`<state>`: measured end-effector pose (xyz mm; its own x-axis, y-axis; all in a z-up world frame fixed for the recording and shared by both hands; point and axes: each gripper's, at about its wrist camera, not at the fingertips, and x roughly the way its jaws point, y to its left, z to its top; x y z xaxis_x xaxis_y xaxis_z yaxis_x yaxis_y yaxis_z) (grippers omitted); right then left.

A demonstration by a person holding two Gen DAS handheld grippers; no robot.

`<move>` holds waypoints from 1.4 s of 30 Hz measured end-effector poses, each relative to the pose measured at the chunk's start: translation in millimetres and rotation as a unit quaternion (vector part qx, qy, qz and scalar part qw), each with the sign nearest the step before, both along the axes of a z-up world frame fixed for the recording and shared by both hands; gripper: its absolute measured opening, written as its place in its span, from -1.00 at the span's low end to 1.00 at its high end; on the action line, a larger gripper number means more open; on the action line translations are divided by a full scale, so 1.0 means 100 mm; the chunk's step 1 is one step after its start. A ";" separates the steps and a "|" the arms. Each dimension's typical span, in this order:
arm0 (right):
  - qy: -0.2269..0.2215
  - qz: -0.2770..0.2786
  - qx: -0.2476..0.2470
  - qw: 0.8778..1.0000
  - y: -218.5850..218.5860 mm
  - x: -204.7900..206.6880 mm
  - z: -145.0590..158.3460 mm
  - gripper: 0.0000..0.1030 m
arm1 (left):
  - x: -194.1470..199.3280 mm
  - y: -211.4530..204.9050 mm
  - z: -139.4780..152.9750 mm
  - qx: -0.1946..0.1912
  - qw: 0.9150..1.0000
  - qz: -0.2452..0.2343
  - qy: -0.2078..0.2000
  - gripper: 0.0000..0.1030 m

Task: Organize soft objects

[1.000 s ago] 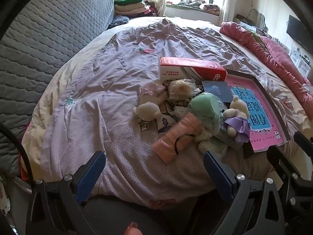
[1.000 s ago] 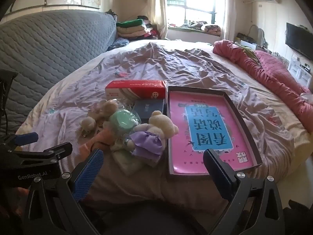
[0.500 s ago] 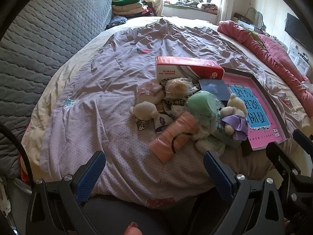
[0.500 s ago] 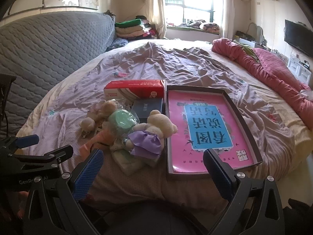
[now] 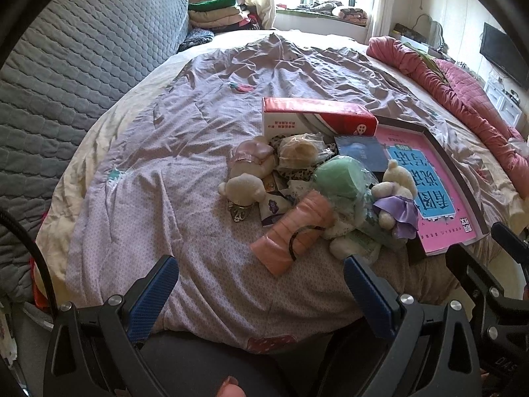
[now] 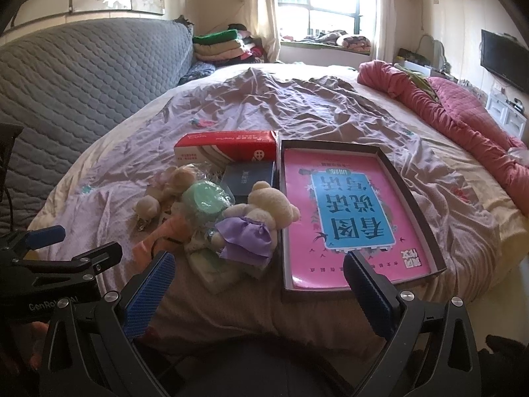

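Note:
A pile of soft things lies on the bed: a cream bear in a purple dress [image 5: 395, 195] [image 6: 254, 221], a green wrapped bundle [image 5: 340, 175] [image 6: 205, 198], a pink rolled cloth with a black band [image 5: 294, 235] [image 6: 165, 235], a small cream plush [image 5: 246, 187] [image 6: 148, 205] and a pink plush [image 5: 254, 157]. My left gripper [image 5: 261, 291] is open and empty, short of the pink roll. My right gripper [image 6: 258, 284] is open and empty, near the bear and the box's front edge.
A dark shallow box holding a pink and blue book [image 6: 350, 211] [image 5: 439, 192] lies right of the pile. A red and white carton [image 5: 317, 115] [image 6: 228, 147] and a dark blue booklet [image 6: 248, 178] lie behind it. A grey quilted headboard [image 5: 66, 66] stands left; a red quilt [image 6: 456, 122] lies right.
Both grippers have moved slightly nearer and higher over the bed; the pile sits a little lower in view. Nothing has been taken hold of.

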<state>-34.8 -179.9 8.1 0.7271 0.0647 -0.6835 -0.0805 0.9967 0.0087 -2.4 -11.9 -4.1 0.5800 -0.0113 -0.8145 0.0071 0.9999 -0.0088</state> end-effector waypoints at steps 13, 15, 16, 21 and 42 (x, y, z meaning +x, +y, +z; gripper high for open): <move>0.004 0.000 0.003 1.000 -0.04 0.01 -0.03 0.98 | 0.03 0.05 -0.04 -0.013 1.000 -0.008 0.013 0.96; 0.003 0.000 0.003 1.000 -0.04 0.01 -0.04 0.98 | 0.06 0.09 -0.07 -0.019 1.000 -0.002 0.018 0.96; 0.004 -0.001 0.004 1.000 -0.06 0.02 -0.06 0.98 | 0.06 0.11 -0.09 -0.022 1.000 -0.001 0.020 0.96; 0.010 -0.009 0.012 1.000 -0.14 0.06 -0.11 0.98 | 0.08 0.11 -0.13 -0.016 1.000 -0.006 0.018 0.96; 0.043 0.023 0.012 0.999 -0.16 0.49 -0.40 0.98 | 0.63 -0.05 -0.72 0.034 0.993 -0.095 0.064 0.94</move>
